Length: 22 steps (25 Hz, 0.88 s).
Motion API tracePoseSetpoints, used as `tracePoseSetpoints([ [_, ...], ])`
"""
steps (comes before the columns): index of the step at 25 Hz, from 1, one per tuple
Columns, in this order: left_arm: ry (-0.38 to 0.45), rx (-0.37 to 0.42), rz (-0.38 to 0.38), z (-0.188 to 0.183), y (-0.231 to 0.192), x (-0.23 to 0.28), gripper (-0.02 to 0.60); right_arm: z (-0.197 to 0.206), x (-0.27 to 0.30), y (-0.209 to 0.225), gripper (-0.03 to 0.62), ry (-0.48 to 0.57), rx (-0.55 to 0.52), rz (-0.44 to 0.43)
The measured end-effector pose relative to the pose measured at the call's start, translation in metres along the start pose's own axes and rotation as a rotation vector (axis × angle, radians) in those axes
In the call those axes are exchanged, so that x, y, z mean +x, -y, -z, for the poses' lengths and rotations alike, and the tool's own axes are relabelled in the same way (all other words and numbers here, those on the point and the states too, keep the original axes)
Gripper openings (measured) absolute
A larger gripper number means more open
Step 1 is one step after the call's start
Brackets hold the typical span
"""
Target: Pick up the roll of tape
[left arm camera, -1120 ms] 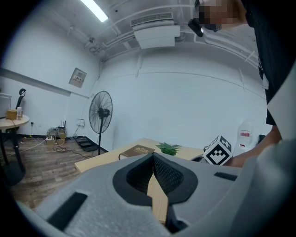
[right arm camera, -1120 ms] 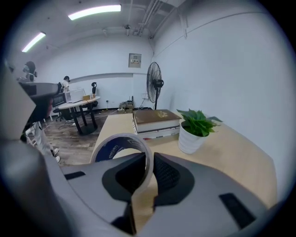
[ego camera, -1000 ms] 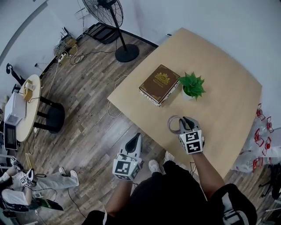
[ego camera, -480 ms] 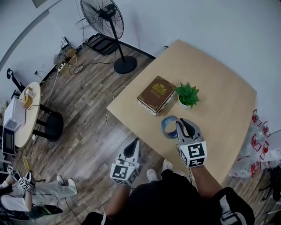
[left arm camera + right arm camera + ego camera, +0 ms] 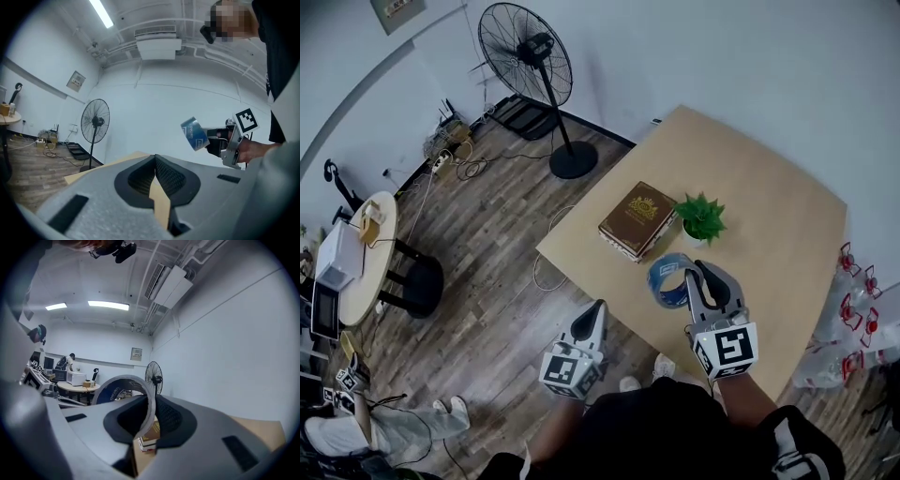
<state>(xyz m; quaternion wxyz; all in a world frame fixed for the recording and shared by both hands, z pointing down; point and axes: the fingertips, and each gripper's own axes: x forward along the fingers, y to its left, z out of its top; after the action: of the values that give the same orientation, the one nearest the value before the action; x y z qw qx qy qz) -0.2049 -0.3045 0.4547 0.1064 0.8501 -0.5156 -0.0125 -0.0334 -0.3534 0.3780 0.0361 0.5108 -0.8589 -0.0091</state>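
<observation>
Head view, right gripper [image 5: 701,275] holds tape roll [image 5: 667,281]

This is a bare research lab or test room, not a home. The walls are plain white and the floor [image 5: 487,244] is wood-look. The gripper views show exposed ceiling pipes [image 5: 143,273], a tube light [image 5: 102,13] and a ducted air-conditioning unit [image 5: 158,47].

In the head view a pedestal fan [image 5: 527,52] stands at eleven o'clock, with power strips and loose cables [image 5: 459,150] on the floor at ten o'clock. A round side table [image 5: 389,244] at nine o'clock carries a white appliance [image 5: 337,258] (seemingly a microwave). At seven o'clock a person [image 5: 394,427] is down on the floor near a square-marker cube [image 5: 352,380].
</observation>
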Motion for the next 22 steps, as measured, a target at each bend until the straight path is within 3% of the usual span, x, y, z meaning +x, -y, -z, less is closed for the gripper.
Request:
tracePoseSetpoints([
  [5,0.011,0.017,0.009,-0.006,0.006,0.003,0.002,-0.009,-0.007,0.001,0.048,0.007,-0.043,0.011],
  [14,0.009,0.032,0.011,-0.006,0.012,0.006,0.002,-0.007,-0.010,0.011,0.048,0.005,-0.021,0.021],
  [19,-0.006,-0.003,-0.019,-0.007,0.014,0.006,0.002,-0.014,-0.012,0.014,0.048,0.019,-0.012,0.017],
  [22,0.003,0.027,0.004,-0.005,0.017,0.009,0.002,-0.013,-0.013,0.017,0.048,0.018,-0.016,0.019],
])
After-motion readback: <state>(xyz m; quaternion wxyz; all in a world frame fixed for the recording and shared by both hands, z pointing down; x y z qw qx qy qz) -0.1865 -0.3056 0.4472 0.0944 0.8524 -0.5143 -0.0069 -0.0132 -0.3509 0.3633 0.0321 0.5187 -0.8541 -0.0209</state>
